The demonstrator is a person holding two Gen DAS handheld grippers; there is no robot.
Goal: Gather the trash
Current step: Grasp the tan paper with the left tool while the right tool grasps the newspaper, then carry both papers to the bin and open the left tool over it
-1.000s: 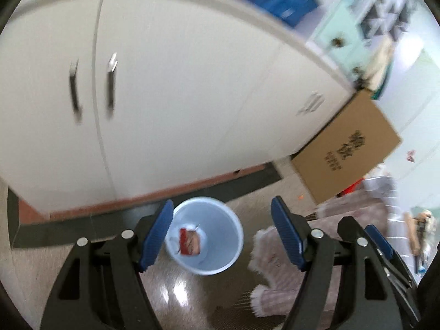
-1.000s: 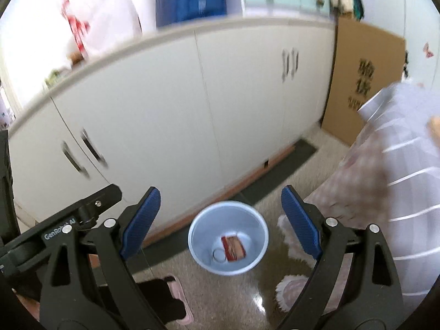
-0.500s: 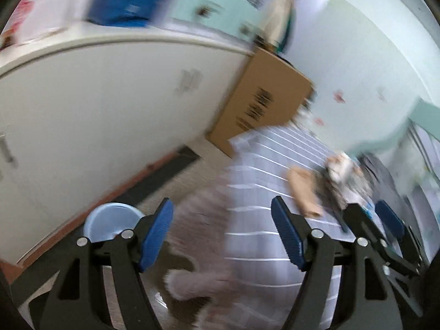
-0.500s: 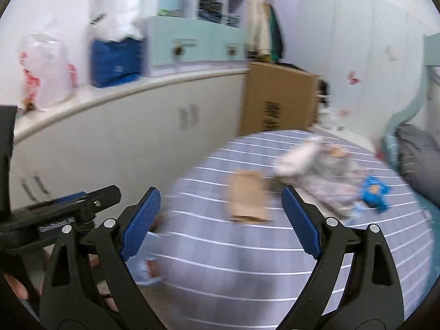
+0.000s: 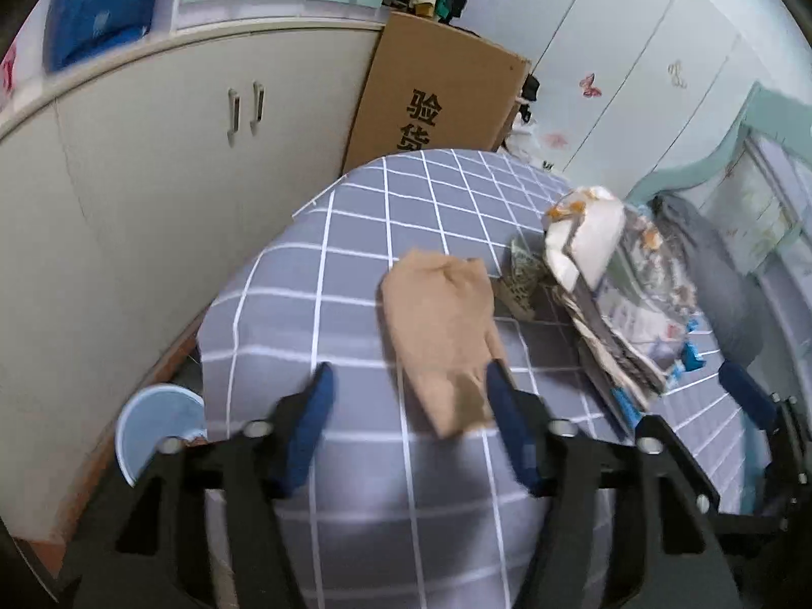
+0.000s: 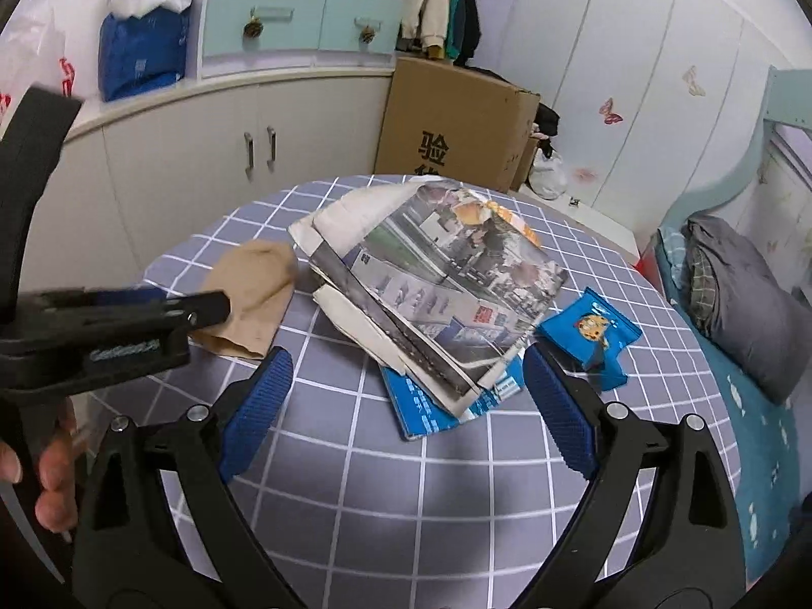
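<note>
Blue-padded left claw [image 5: 406, 421], narrowing yet empty, tilts down beside the spread right claw [image 6: 406, 396].

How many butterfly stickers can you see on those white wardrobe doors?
2 for certain: a pink butterfly on a middle door and a paler butterfly further right. Faint pink marks lower down may be more; others could be hidden.
</note>
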